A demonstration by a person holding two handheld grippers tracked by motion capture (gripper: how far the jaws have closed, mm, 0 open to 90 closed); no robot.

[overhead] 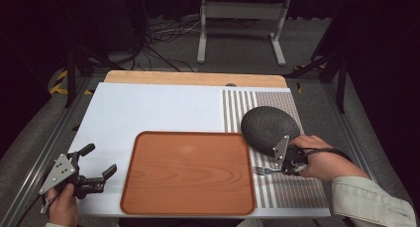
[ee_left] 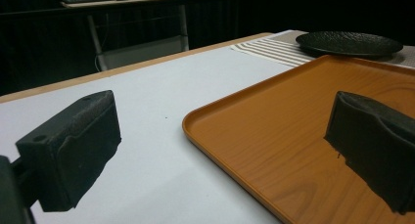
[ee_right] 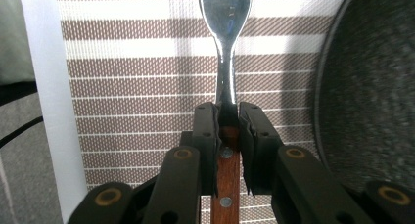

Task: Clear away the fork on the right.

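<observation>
Fork (ee_right: 226, 62) clamped in the right gripper (overhead: 283, 170), over the striped placemat (overhead: 297, 192).

Fork: wooden handle with rivets, steel neck; the two black jaws are closed tight on the top of the handle, tines pointing away toward the wooden tray (overhead: 188, 173). In the high view the tines sit just off the tray's right edge, above the mat's stripes. Dark round plate (overhead: 270, 129) lies just beside the gripper on the same mat, its rim close to the fork's side. Left gripper (overhead: 97, 165) held at the table's near left corner over the white sheet (overhead: 148, 108), jaws spread wide, nothing between them; one jaw shows over the tray's near-left corner in the left gripper view.
</observation>
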